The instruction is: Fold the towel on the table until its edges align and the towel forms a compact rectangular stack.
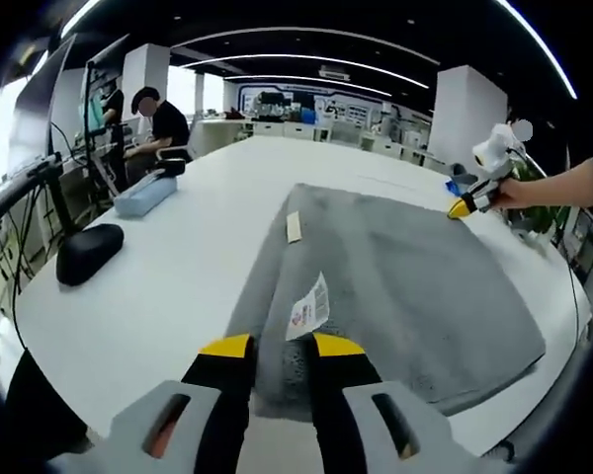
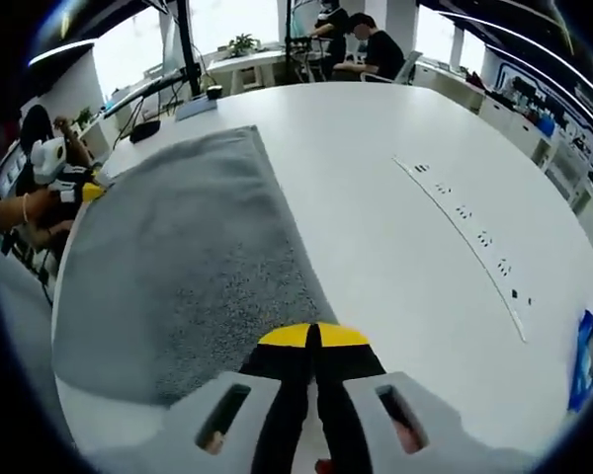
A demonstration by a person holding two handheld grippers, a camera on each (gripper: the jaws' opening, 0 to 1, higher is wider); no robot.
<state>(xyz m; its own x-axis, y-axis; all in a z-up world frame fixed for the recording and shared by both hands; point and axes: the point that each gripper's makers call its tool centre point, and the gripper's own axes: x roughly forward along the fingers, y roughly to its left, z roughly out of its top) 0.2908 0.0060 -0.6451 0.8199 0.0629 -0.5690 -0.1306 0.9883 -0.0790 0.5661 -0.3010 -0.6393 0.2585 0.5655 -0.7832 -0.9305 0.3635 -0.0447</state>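
Yellow-tipped jaws of the left gripper stand narrowly apart at the near edge of the grey towel, which lies spread flat on the white table. Between the tips sits a white care label with red and blue print too small to read; a second tag lies farther along the edge. At the towel's opposite corner the right gripper has its jaws pressed together; whether cloth is pinched, I cannot tell.
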